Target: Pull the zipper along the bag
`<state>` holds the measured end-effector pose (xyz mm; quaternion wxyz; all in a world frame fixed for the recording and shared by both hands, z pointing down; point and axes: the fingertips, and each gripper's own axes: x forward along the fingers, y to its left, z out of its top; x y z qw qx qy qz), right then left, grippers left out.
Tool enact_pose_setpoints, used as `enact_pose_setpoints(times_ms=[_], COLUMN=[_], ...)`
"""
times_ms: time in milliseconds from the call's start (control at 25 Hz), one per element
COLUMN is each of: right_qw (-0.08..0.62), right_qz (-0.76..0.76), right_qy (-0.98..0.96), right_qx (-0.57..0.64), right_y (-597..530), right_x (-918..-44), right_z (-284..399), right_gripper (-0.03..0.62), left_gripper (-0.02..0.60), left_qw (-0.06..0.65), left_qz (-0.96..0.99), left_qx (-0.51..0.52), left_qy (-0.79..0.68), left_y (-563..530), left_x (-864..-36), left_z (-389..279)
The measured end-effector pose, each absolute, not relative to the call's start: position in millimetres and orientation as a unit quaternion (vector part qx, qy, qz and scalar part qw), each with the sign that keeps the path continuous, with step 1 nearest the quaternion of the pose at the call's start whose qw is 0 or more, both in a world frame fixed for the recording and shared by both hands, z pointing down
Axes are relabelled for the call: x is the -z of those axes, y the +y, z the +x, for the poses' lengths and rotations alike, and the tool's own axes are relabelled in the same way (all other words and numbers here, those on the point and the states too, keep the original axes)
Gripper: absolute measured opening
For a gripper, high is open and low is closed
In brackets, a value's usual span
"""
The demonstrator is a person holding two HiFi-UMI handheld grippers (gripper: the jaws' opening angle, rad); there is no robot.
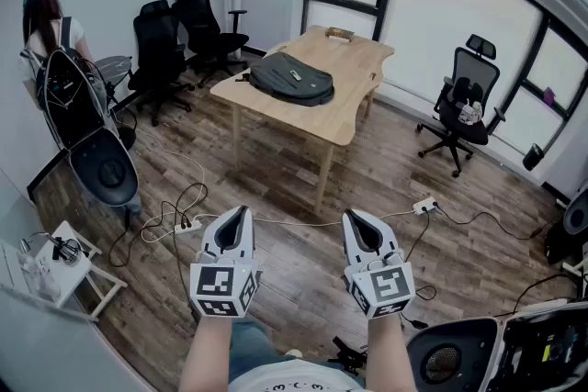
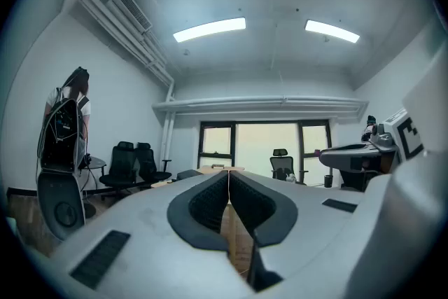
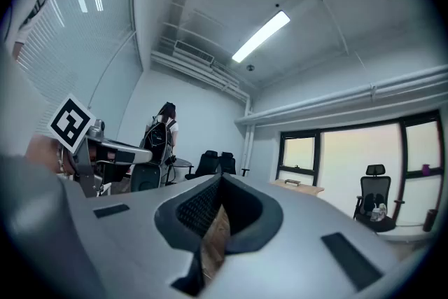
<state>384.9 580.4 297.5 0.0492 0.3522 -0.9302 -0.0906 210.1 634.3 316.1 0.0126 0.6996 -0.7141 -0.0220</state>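
A dark grey bag (image 1: 290, 78) lies flat on the light wooden table (image 1: 342, 118) at the far middle of the room. Both grippers are held level over the wooden floor, well short of the table and apart from the bag. In the head view my left gripper (image 1: 241, 211) is shut, its jaws meeting at the tip with nothing between them. My right gripper (image 1: 357, 217) beside it is likewise shut and empty. In the left gripper view the left gripper (image 2: 228, 176) points toward the table, pads together. The right gripper view shows the right gripper (image 3: 220, 183) with pads closed at the tip.
Black office chairs (image 1: 175, 37) stand at the back left and another chair (image 1: 464, 106) at the right by the windows. A person with a backpack (image 1: 55, 60) stands at the left wall. A power strip (image 1: 188, 227) and cables lie on the floor between me and the table.
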Motion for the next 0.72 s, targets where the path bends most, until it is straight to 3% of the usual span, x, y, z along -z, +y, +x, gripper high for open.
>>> enact_pose_setpoints(times_ms=[400, 720], right_qw=[0.046, 0.041], right_qz=[0.354, 0.346], right_qy=[-0.930, -0.934], right_qx=[0.081, 0.078], right_y=[535, 453], right_x=[-304, -309], right_z=[360, 299], right_gripper=[0.051, 0.051], left_gripper=[0.017, 0.017], left_qw=[0.008, 0.020], left_qz=[0.707, 0.712], left_qx=[0.024, 0.022], left_qy=[-0.707, -0.702], left_y=[581, 491], left_x=[-317, -330], left_z=[186, 131])
